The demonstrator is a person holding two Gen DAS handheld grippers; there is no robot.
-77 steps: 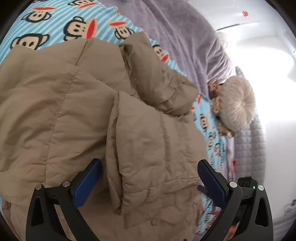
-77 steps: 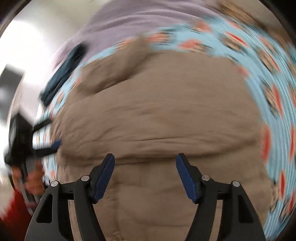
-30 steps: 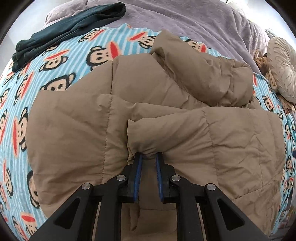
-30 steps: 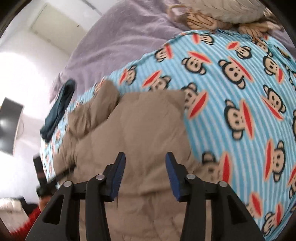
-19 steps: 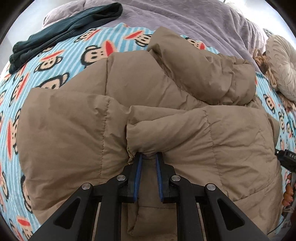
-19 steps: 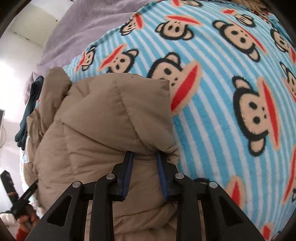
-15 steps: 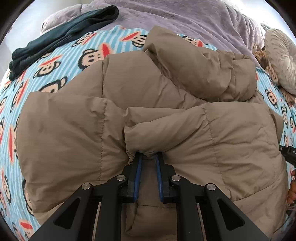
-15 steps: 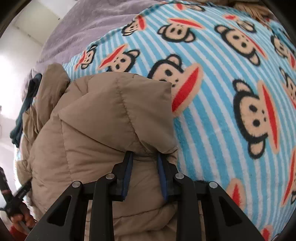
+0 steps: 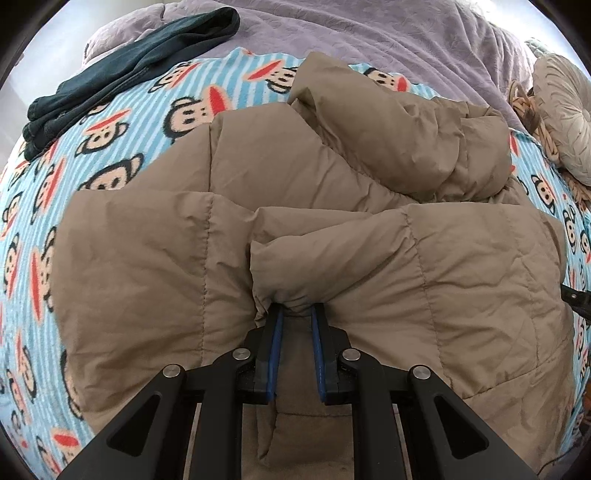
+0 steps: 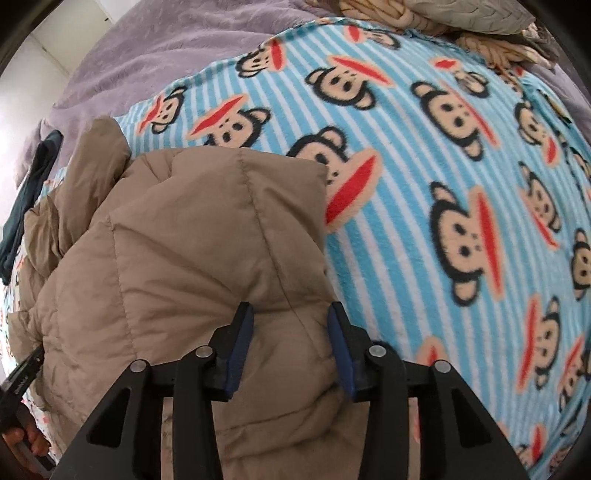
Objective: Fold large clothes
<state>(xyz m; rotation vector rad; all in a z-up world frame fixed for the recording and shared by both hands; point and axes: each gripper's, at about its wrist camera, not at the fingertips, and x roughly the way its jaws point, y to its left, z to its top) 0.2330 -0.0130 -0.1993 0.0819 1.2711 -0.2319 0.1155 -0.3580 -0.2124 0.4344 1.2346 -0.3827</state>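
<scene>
A tan quilted puffer jacket [image 9: 332,229] lies on a blue striped monkey-print blanket [image 9: 110,155], with a folded-over layer on top and a bunched hood or sleeve at the back. My left gripper [image 9: 295,314] is shut on the edge of the folded layer. In the right wrist view the jacket [image 10: 192,251] fills the lower left. My right gripper [image 10: 290,317] sits over the jacket's corner with its jaws parted wider than the fabric, not pinching it.
A dark teal garment [image 9: 129,66] lies at the back left on the purple bedspread [image 9: 369,33]. A round beige cushion [image 9: 561,110] and a braided item lie at the right. The blanket [image 10: 461,184] stretches to the right of the jacket.
My right gripper, shut on the jacket's corner half a second ago, has opened and let go. My left gripper stays shut on the folded layer and has barely moved.
</scene>
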